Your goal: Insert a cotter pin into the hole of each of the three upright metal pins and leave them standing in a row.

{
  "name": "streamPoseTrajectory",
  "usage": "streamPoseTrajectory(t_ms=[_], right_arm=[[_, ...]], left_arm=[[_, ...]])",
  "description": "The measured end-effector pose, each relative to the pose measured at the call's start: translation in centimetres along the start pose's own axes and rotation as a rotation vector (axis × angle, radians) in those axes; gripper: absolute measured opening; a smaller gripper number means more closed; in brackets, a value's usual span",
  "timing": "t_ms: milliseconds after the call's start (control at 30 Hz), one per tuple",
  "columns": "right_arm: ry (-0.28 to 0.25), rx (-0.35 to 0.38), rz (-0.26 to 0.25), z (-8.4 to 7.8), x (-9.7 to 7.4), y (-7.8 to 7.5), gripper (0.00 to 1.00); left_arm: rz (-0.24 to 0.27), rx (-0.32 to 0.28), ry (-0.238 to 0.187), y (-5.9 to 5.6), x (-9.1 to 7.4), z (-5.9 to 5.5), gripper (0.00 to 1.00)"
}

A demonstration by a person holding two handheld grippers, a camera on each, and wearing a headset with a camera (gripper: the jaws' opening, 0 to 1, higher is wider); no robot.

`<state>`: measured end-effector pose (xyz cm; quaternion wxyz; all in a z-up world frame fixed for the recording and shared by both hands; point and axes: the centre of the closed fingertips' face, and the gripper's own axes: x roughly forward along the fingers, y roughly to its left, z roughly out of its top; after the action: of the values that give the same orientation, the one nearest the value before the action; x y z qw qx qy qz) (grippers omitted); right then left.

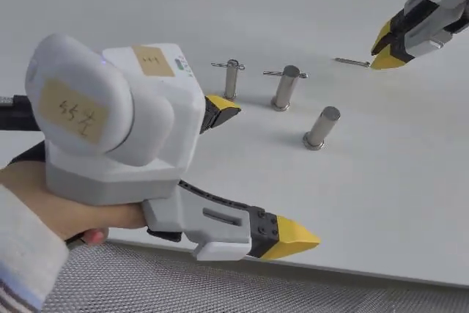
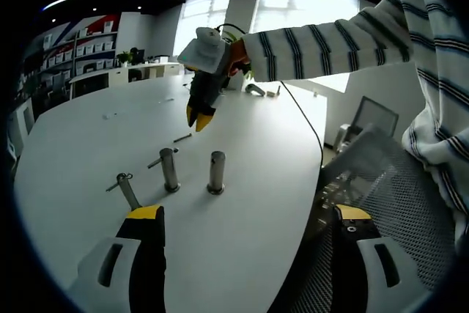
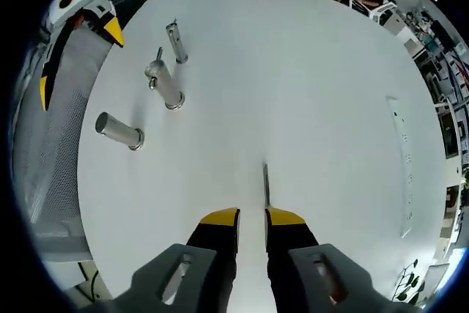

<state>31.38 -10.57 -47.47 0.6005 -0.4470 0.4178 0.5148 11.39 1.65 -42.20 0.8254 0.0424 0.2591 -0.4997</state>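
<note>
Three metal pins stand in a row on the white table. The far-left pin and the middle pin each carry a cotter pin through the top. The third pin is bare. A loose cotter pin lies flat just ahead of my right gripper, whose jaws stand a narrow gap apart with nothing between them. My left gripper hangs wide open and empty near the table's front edge.
A grey mesh chair sits below the table's near edge. A few small metal parts lie far across the table. Bare table surface stretches behind and to the right of the pins.
</note>
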Motion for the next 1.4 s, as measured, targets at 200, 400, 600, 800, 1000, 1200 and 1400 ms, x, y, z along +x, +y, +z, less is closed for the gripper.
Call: streamPoseTrajectory(t_ms=[200,400,600,800,1000,1200,1400], right_arm=[[-0.009,0.032,0.010,-0.1,0.6,-0.7,0.08],[-0.006,0.053,0.032,-0.2,1.2,-0.4,0.06],[0.009,0.034,0.003,-0.4,1.5,-0.7,0.05],[0.015,0.030,0.004,-0.2,1.8,-0.6,0.03],[0.005,0.052,0.027,-0.1,1.8,-0.2,0.00],[-0.009,0.101,0.038,0.0,1.6,0.0,0.00],[0.002,0.063,0.029,0.1,1.7,0.2,0.00]], left_arm=[[0.003,-0.030,-0.006,0.1,0.2,-0.2,0.93],[0.006,-0.044,-0.010,0.2,0.2,-0.4,0.93],[0.005,-0.044,-0.007,0.2,0.3,-0.5,0.92],[0.006,-0.065,-0.015,0.2,0.4,-0.6,0.91],[0.008,-0.075,-0.013,0.2,0.4,-0.8,0.91],[-0.003,-0.100,-0.031,0.1,0.6,-0.5,0.90],[-0.011,-0.101,-0.041,0.0,0.7,0.1,0.89]])
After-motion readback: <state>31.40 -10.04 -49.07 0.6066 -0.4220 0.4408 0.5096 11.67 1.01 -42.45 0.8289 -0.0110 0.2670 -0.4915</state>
